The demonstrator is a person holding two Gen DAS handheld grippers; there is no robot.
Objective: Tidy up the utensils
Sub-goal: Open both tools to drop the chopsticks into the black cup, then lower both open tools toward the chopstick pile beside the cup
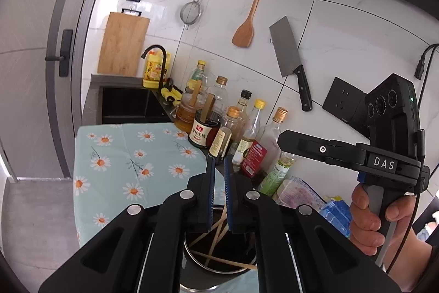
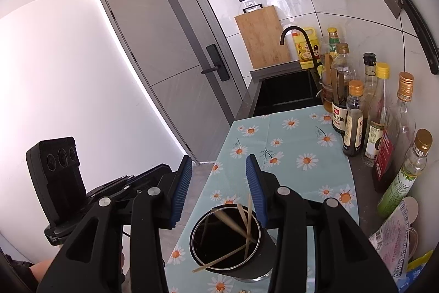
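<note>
I hold both over the dark holder (image 2: 227,243) on the tabletop (image 2: 296,144): left hand-held gripper (image 1: 218,191) narrow and empty, right hand-held gripper (image 2: 219,191) wide; its chopsticks (image 2: 248,221) look light, stiff, slippery, best pinched mid-shaft.

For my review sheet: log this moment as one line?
left gripper: narrow gap, empty | right gripper: open, empty | chopsticks: in black holder | holder: on floral cloth
</note>
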